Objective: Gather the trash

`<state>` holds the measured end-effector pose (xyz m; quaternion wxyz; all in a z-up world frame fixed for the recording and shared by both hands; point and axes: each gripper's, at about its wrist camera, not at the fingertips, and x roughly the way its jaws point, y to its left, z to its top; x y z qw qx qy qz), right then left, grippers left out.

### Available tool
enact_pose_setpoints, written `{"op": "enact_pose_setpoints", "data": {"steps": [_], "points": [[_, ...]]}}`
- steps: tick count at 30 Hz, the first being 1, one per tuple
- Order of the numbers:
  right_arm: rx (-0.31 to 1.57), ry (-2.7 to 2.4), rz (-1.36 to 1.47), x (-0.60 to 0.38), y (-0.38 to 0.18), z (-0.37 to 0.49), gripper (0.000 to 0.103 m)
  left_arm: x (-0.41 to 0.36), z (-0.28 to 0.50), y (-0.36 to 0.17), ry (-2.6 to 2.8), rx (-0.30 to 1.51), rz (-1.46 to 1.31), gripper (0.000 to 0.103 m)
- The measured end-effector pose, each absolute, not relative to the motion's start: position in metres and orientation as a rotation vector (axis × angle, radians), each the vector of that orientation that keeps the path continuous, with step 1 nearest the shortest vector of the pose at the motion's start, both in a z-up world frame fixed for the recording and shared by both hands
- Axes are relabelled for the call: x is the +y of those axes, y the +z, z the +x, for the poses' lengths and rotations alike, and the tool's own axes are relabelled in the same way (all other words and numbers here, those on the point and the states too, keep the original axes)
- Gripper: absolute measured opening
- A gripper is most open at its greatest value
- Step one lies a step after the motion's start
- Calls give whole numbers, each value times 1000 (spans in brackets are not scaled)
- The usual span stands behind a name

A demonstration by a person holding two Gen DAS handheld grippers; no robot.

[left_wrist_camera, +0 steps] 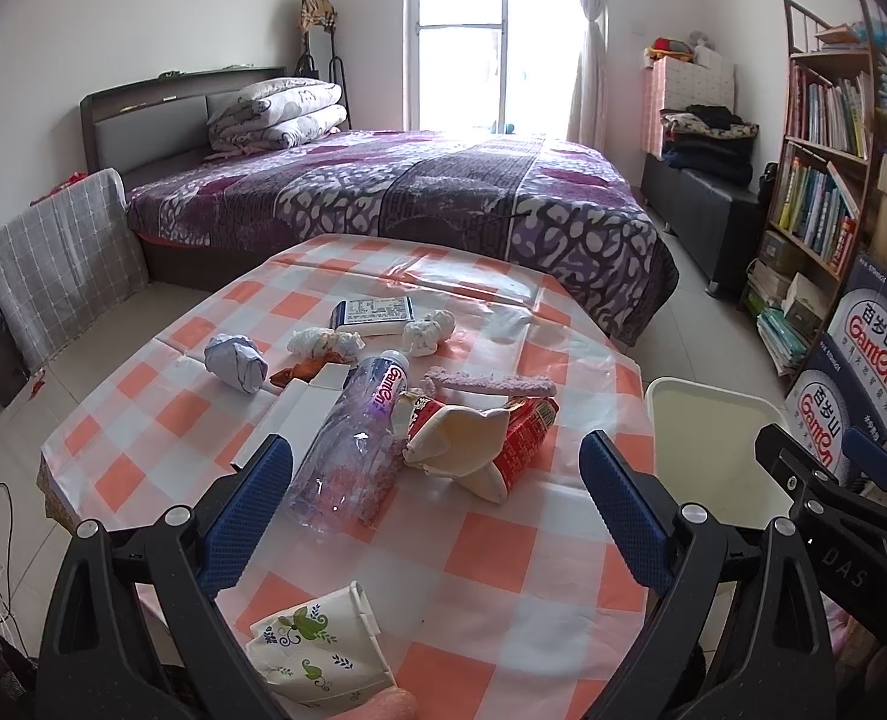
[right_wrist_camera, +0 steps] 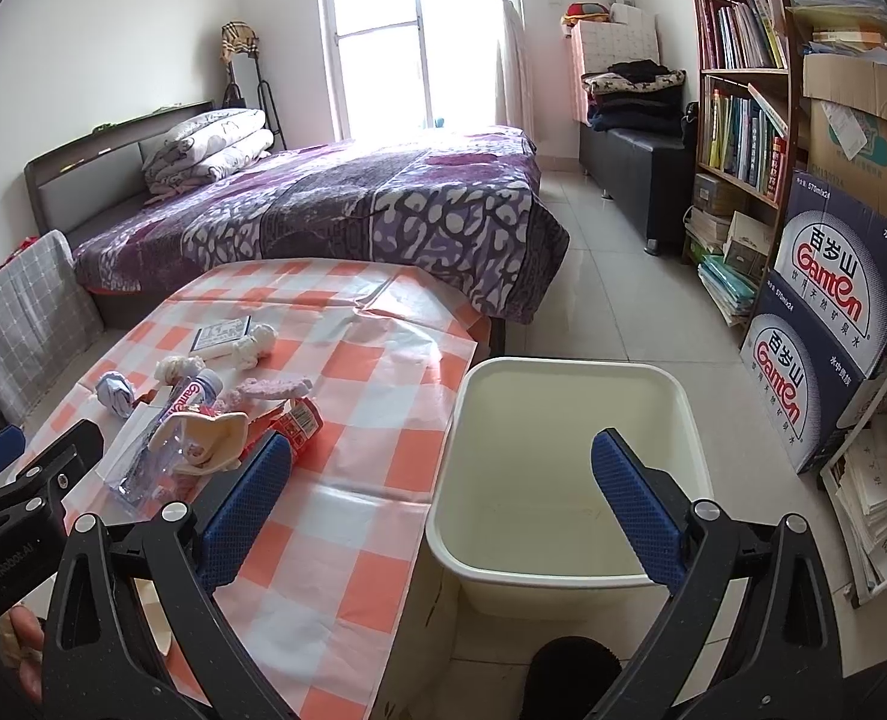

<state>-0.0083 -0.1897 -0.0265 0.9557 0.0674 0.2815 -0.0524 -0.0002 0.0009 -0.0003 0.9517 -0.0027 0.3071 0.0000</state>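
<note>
Trash lies on a table with an orange checked cloth: a crushed clear bottle, a red and cream wrapper, a white carton, crumpled paper balls, tissues and a flattened paper cup near me. My left gripper is open and empty above the table's near part, just behind the cup. My right gripper is open and empty, over the near rim of an empty cream bin beside the table's right edge. The trash pile lies to its left.
A bed with a purple cover stands beyond the table. A bookshelf and stacked water cartons line the right wall. A dark bench holds folded clothes. A grey checked chair stands at left.
</note>
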Motion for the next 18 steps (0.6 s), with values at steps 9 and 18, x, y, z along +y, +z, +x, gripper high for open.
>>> {"op": "enact_pose_setpoints", "data": {"steps": [9,18], "points": [[571,-106,138,-189,-28,-8,96,3,0,-7,0,629,-4,94],[572,-107,138,-189,-28,-8,96,2,2,-6,1,623,-3,94]]}}
